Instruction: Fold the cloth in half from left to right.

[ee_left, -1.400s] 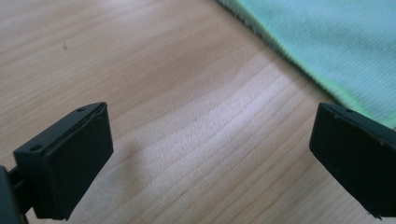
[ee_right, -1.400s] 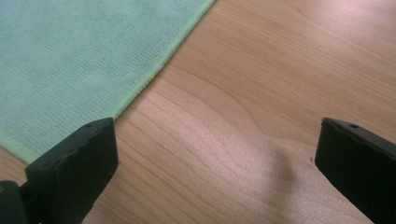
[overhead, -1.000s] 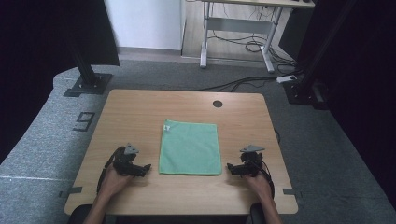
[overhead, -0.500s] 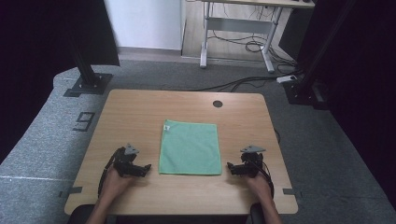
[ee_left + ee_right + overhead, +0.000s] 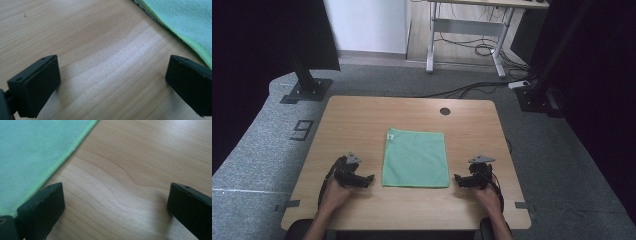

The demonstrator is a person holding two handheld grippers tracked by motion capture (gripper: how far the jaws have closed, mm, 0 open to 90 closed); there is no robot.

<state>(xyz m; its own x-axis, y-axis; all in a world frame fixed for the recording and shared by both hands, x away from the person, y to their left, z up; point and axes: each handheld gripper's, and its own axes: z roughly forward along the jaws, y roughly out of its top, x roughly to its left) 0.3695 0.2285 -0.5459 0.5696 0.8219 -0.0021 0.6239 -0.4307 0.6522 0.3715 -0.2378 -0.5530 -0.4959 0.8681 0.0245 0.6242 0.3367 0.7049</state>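
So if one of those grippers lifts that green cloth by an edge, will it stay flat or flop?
The green cloth would probably flop and drape: it lies thin and flat on the table. Its fuzzy weave suggests it is light and grips rather than slips. Pushed, it would likely bunch up.

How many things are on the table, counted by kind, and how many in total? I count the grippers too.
Cloth, green, lying flat on the table: 1
Grippers, both with jaws open: 2, the left gripper and the right gripper
Total: 3
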